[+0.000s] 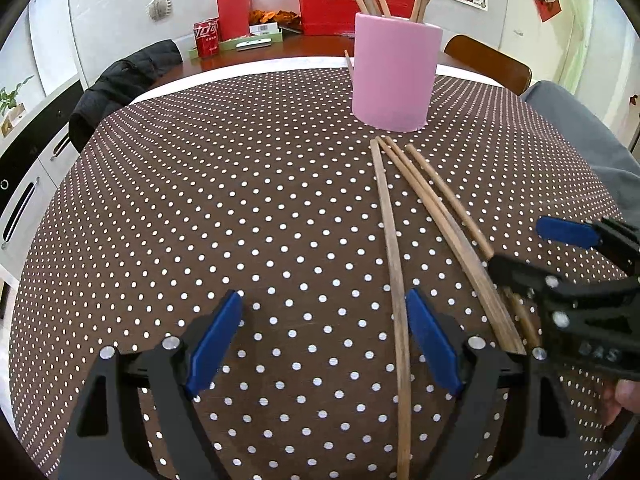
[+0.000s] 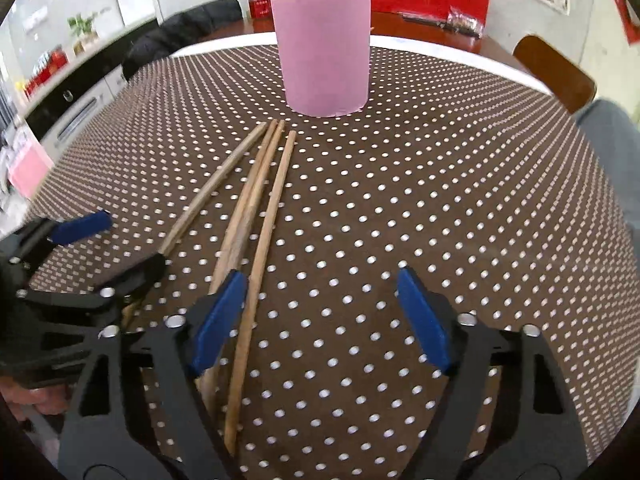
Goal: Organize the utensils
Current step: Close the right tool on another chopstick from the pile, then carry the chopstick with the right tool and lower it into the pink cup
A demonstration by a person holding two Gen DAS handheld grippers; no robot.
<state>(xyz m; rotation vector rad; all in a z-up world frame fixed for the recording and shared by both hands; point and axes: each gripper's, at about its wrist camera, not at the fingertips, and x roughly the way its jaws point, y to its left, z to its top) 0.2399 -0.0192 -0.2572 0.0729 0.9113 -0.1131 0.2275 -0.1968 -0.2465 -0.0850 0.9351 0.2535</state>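
Note:
Several wooden chopsticks (image 1: 432, 200) lie side by side on the dotted brown tablecloth (image 1: 240, 220), tips toward a pink cup (image 1: 394, 74) that holds more chopsticks upright. My left gripper (image 1: 326, 340) is open and empty, low over the cloth, its right finger touching the leftmost chopstick (image 1: 390, 232). My right gripper (image 2: 322, 320) is open and empty, its left finger over the near ends of the chopsticks (image 2: 256, 208). The cup (image 2: 324, 52) stands beyond them. Each gripper shows at the edge of the other's view: the right gripper (image 1: 532, 248), the left gripper (image 2: 128, 240).
A black jacket (image 1: 124, 80) hangs on a chair at the far left. A wooden chair back (image 1: 488, 60) stands at the far right. A cola can (image 1: 206, 36), red boxes and papers sit on the desk behind. A grey-sleeved arm (image 1: 580, 136) is at right.

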